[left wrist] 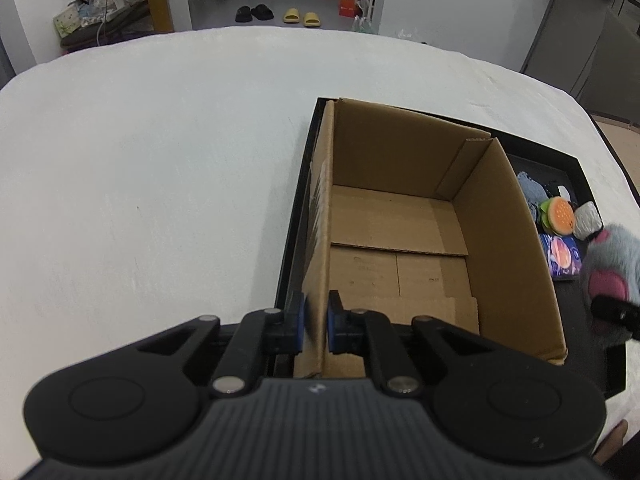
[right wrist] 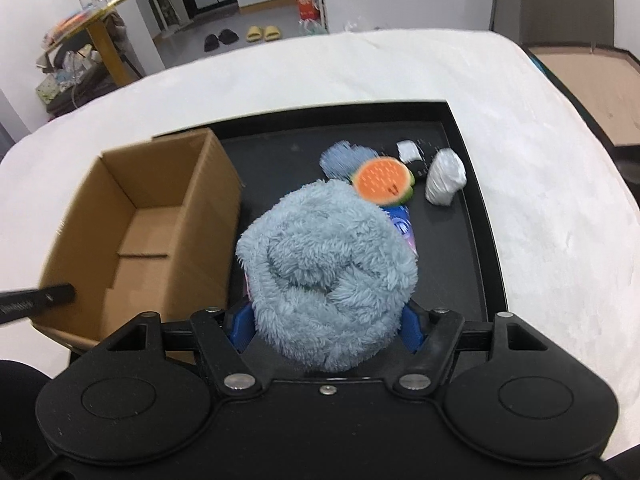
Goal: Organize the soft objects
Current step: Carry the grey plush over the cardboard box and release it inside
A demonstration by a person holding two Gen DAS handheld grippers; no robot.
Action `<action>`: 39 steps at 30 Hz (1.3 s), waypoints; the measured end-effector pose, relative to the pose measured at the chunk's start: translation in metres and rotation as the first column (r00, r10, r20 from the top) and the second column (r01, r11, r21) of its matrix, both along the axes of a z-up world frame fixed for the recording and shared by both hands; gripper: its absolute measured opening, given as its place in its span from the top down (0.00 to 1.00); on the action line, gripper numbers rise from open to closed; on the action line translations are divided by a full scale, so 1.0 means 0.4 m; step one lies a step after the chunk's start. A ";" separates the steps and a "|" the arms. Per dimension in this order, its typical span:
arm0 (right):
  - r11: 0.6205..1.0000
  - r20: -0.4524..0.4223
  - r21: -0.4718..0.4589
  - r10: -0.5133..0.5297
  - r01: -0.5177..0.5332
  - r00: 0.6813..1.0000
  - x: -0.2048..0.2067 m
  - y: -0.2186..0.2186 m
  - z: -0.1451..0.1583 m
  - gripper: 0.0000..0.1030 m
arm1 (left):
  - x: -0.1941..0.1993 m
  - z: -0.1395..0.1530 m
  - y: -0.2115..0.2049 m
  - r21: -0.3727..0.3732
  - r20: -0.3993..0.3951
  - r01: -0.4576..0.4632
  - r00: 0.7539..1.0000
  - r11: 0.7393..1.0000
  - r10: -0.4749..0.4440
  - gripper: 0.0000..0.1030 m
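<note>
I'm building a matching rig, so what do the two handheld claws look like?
Both are matte black. The left claw has a ribbed dark grey housing with a small pale logo, round black side discs, silver pivot pins on angled links, and blue pads. The right claw has the same discs, pins and blue pads. No cables or sleeves are visible.

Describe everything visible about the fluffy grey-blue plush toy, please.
The fluffy grey-blue plush toy is a rounded, shaggy bundle of soft pile fabric, rolled with folds on top. The left wrist view shows a pink patch on it. The right gripper holds it, jaws closed on its lower sides, blue pads pressing into the fur. It hangs above the black tray, right of the cardboard box, partly hiding a blue packet.
</note>
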State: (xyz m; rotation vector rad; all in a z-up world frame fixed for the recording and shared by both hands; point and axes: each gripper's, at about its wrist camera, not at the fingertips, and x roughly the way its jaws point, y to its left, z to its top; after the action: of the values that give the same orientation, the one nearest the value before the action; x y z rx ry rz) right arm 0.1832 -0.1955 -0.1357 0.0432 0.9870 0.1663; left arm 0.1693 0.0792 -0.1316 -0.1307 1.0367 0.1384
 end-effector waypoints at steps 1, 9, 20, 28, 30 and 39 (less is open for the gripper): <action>1.000 0.006 0.003 0.005 -0.005 1.000 0.000 0.006 0.009 0.35 | -0.001 -0.001 0.000 -0.007 -0.005 0.004 1.000 1.000 -0.004 0.91; 0.998 0.048 -0.002 0.056 -0.056 0.997 0.001 0.066 0.068 0.35 | 0.006 -0.008 0.014 -0.034 -0.029 0.003 1.000 0.999 -0.004 0.91; 0.990 0.096 -0.034 0.143 -0.140 0.985 0.002 0.163 0.105 0.35 | 0.010 -0.020 0.032 -0.072 -0.022 -0.022 1.000 0.997 0.020 0.90; 0.970 0.120 -0.077 0.238 -0.230 0.964 0.004 0.247 0.107 0.35 | 0.007 -0.024 0.054 -0.108 -0.017 -0.044 0.999 0.993 0.042 0.89; 0.965 0.121 -0.082 0.257 -0.248 0.959 0.006 0.265 0.105 0.35 | 0.007 -0.025 0.059 -0.120 -0.019 -0.054 0.998 0.991 0.052 0.89; 0.937 0.113 -0.122 0.340 -0.327 0.934 0.021 0.350 0.084 0.35 | 0.012 -0.036 0.082 -0.169 -0.022 -0.073 0.997 0.983 0.071 0.89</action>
State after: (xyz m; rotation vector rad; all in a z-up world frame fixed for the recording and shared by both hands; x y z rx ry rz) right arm 0.1915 -0.0556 -0.1020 -0.2282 0.8626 0.4266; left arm 0.1740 0.1118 -0.1458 -0.3223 1.0591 0.1167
